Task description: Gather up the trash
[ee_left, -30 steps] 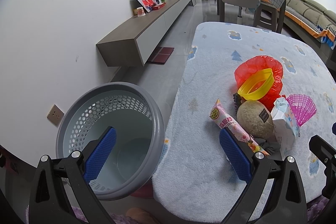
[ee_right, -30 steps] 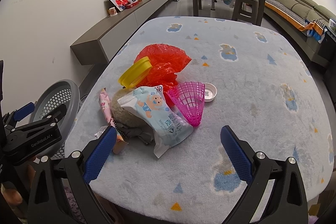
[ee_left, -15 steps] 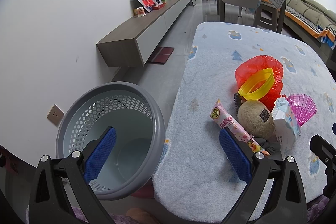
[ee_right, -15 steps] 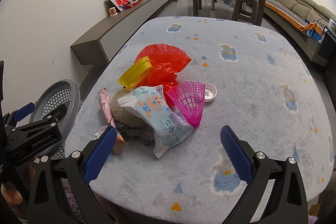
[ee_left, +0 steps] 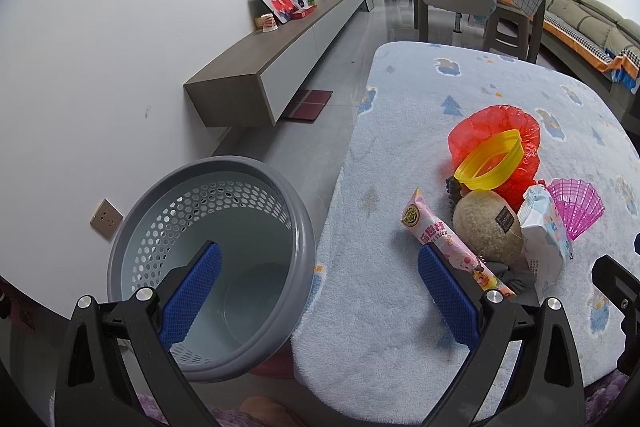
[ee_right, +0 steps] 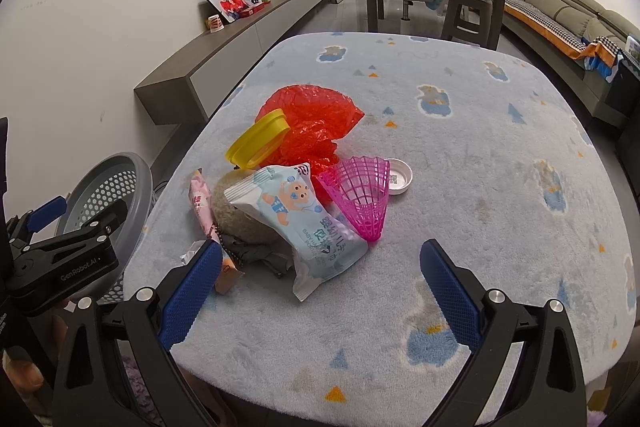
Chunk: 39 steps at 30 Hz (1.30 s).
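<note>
Pale blue fleece covers the tabletop (ee_right: 460,187), where the trash sits heaped: a red plastic bag (ee_right: 316,131), a yellow lid (ee_right: 258,143), a wipes packet (ee_right: 304,223), a pink mesh cone (ee_right: 362,195), a pink snack stick (ee_left: 448,239) and a white cap (ee_right: 398,177). My right gripper (ee_right: 320,287) hovers level over the near edge, jaws wide apart and empty, pointing at the heap. My left gripper (ee_left: 318,295) is spread just as wide, one finger over the grey perforated bin (ee_left: 160,219) standing beside the tabletop, the other over the fleece.
</note>
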Motion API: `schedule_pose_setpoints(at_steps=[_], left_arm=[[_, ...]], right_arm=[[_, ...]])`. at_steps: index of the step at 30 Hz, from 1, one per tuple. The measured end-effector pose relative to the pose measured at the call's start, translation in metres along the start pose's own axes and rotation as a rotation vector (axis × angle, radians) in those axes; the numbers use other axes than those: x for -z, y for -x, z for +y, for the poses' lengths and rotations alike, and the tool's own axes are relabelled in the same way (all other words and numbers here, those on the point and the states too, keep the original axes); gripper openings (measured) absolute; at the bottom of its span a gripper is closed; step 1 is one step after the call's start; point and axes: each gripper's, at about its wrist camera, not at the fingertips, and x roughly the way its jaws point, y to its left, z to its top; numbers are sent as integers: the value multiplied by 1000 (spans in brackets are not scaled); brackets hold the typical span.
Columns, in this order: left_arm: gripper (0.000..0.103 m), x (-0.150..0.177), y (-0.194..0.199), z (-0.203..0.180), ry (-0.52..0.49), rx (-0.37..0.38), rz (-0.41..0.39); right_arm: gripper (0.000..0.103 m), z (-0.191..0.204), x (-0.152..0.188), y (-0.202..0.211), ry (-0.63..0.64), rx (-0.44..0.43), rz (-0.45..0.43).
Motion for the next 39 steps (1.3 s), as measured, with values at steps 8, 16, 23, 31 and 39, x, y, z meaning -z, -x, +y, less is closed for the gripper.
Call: schedule_pose_setpoints(at_steps=[8,16,23,31,39], left_arm=[[97,0,1,-1,1,0,1],[97,3,-2,0,4,-10,1],[97,8,-6,-6,-2,0,13],[97,32,-4,-27,-27,63,44],[97,39,-8,-43,-28,114,51]], right_arm=[[95,0,1,0,1,-2,0],[95,-2,1,1,-2,-7,0],[95,-7,4,5,9,-13,-12],[95,-24,8,13,-18,-44,-11],[95,-38,12,23,-45,-63,-23]])
